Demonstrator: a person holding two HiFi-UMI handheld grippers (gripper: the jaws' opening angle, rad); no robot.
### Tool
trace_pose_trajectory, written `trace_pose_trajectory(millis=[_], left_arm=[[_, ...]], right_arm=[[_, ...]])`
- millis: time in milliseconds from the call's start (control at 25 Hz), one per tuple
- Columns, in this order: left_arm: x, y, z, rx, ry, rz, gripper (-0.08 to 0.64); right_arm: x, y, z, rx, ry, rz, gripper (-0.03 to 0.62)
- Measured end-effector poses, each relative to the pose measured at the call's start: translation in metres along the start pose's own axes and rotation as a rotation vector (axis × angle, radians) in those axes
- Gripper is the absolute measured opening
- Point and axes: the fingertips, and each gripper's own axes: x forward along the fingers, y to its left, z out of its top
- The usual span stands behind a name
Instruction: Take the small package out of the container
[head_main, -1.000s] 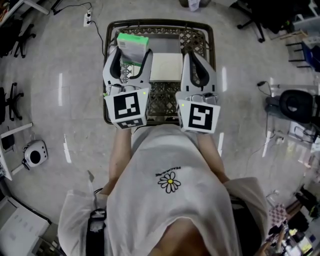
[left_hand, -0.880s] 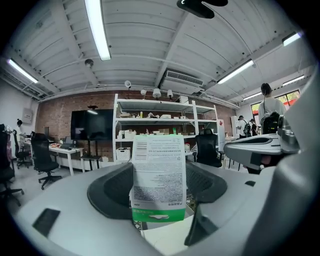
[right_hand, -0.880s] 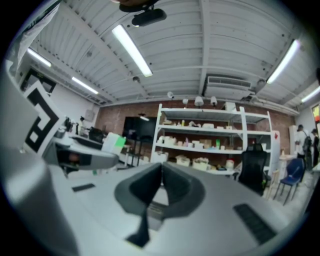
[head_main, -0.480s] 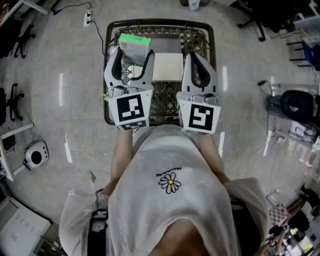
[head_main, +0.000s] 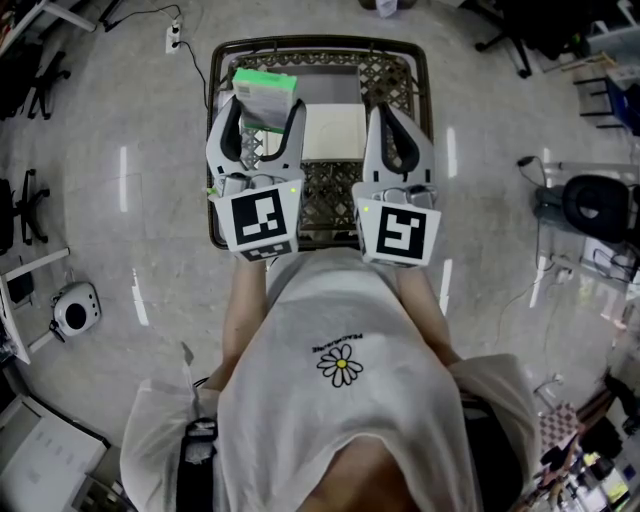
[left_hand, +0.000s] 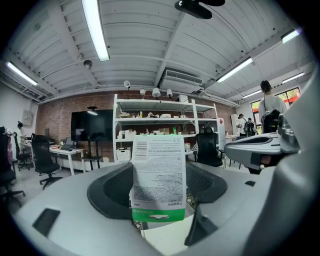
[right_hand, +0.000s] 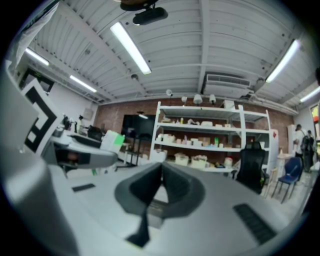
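The left tool (left_hand: 159, 192) was closed on the small package (left_hand: 158, 172). The package stood upright between the two jaws, with its green edge low, nearest the camera, and its printed side facing the camera. In the head view the same package (head_main: 265, 93) was raised over the far left corner of the container (head_main: 424, 95), a dark lattice basket that stood on the floor (head_main: 140, 150). It seemed lifted free of the basket but not yet carried away from it. The right tool (right_hand: 160, 169) had its jaws pressed together with nothing between them, and it hung just beside the left tool, over the right part of the basket.

The main danger, as I judge it, was the hold itself. The package looked thin and flat, and most of it stood free above the jaws, so a quick swing could make it turn or slide out. It would then fall back into the basket, perhaps onto the white flat box (head_main: 333, 132) inside, or onto the floor. A second danger was the nearness of the two tools: a sideways move of either one could knock the package.
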Motion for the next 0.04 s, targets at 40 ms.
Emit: trace_pose_trajectory(millis=[40], left_arm=[[-0.0001, -0.0007, 0.0, -0.001, 0.0, -0.001, 0.339]], right_arm=[[-0.0004, -0.0006, -0.0007, -0.002, 0.003, -0.002, 0.032]])
